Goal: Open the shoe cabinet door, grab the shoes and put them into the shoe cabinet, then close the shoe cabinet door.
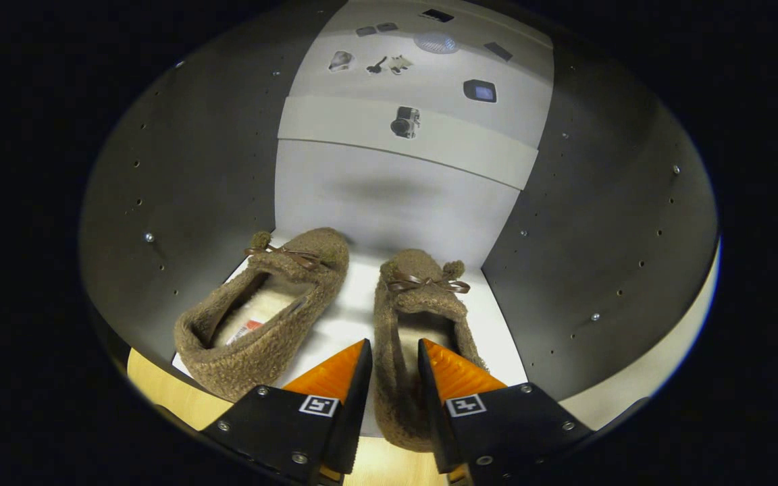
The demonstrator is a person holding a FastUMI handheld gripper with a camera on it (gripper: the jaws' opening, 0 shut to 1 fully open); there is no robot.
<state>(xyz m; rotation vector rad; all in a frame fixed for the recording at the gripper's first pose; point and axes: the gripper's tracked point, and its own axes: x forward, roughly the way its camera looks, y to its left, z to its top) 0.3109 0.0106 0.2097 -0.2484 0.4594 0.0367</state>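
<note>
Gripper [394,358] fingers narrow, clamped on right slipper's [423,297] side wall, left slipper [274,297] just beside, both inside shoe cabinet [193,169], open shelf floor between them.

Gripper [394,364] level, pointing forward. Fingers [335,374] narrowly parted, closed from both sides on side wall of right shoe [408,317]; both inner faces pressing on its fleece.

Two fuzzy brown slippers [264,307] (each with a small bow) sit toes-inward on the shoe cabinet [179,182] floor; the right one's [416,317] wall is pinched by the hand-held gripper [394,354], lower centre.
</note>
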